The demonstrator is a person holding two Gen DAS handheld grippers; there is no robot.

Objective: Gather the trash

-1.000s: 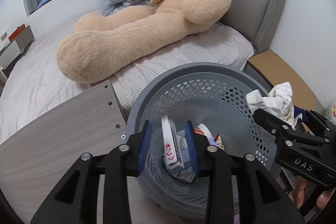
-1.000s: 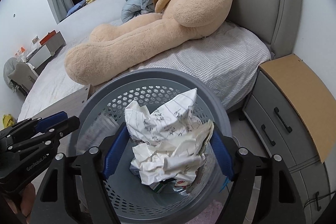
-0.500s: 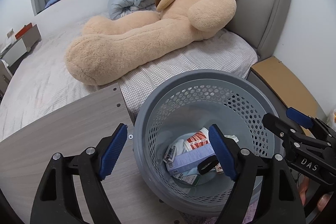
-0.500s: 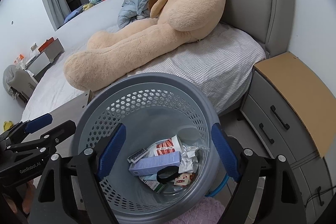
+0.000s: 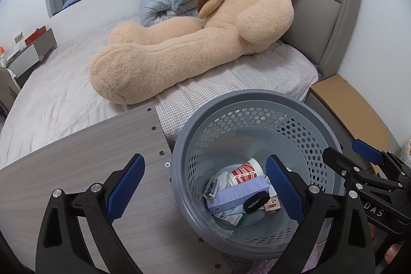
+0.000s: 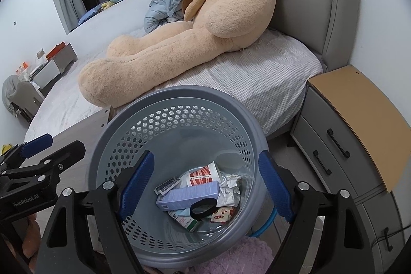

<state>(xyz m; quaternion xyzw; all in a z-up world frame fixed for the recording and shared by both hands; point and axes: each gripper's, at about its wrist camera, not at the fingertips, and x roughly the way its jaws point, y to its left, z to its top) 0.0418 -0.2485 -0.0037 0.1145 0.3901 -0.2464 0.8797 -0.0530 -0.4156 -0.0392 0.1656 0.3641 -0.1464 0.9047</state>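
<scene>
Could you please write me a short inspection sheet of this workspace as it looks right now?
Surface: wood-grain board beside the bin, bare where visible.
Job's things: grey perforated bin holds a paper cup, lavender box, black band, crumpled paper, small packets.
Clutter: purple cloth by the bin's base.
Grippers: left gripper jaws opening, empty; right gripper open, empty, over the bin.
Cables: blue tube beside the bin.
Surroundings: bed, teddy bear, nightstand.

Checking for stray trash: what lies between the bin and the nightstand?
Bare floor between bin and nightstand, in the right wrist view.
</scene>
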